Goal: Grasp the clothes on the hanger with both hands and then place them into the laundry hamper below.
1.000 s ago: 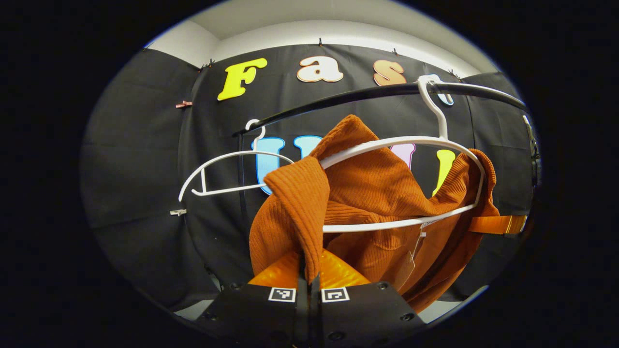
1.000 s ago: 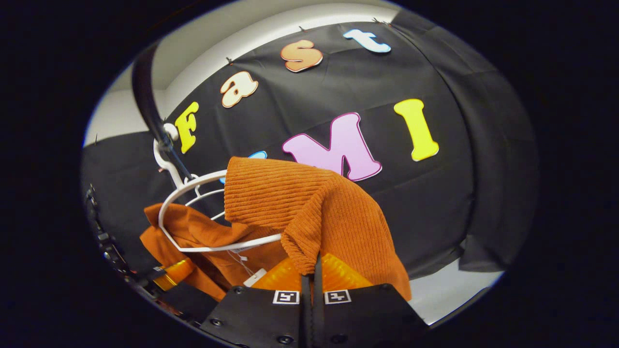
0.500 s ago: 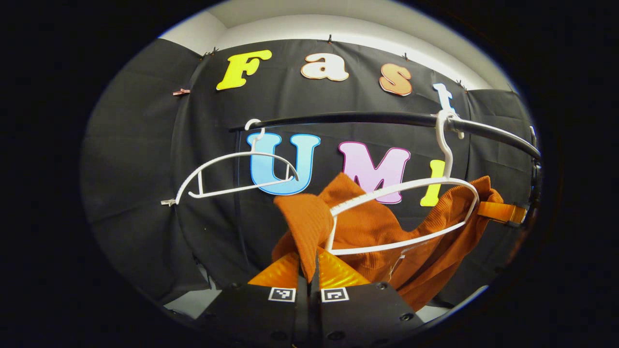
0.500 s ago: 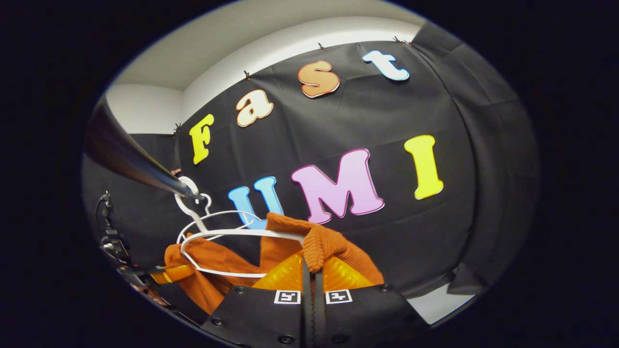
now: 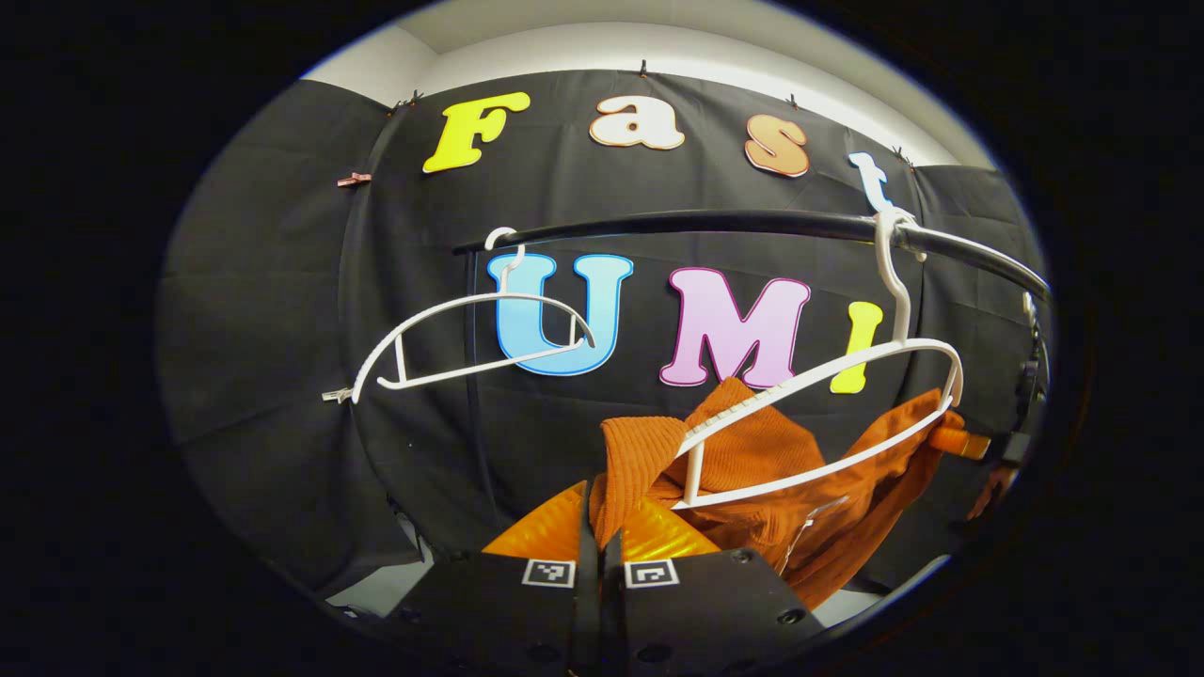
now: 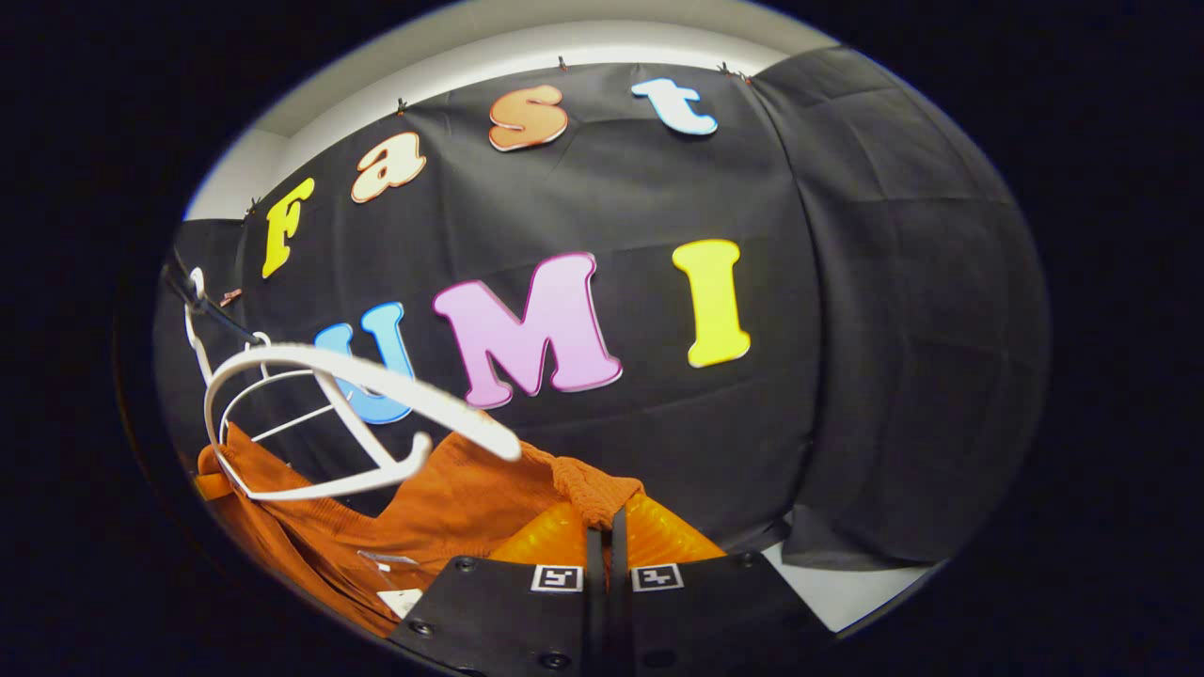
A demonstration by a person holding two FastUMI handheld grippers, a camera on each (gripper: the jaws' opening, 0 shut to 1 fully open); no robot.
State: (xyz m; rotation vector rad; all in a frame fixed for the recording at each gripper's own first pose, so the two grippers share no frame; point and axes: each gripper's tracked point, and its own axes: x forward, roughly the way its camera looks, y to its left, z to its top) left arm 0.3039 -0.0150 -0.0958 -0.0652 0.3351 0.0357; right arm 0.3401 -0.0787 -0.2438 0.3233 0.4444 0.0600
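The orange garment (image 5: 752,470) sags below the white hanger (image 5: 828,414) on the black rail (image 5: 715,224). The left gripper (image 5: 599,527) pinches one fold between closed fingers; the right gripper (image 6: 607,531) pinches another fold (image 6: 588,489) at the garment's right.

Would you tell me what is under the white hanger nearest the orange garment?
The orange garment hangs below the white hanger, pinched by the left gripper and right gripper. What lies beneath is hidden by it.
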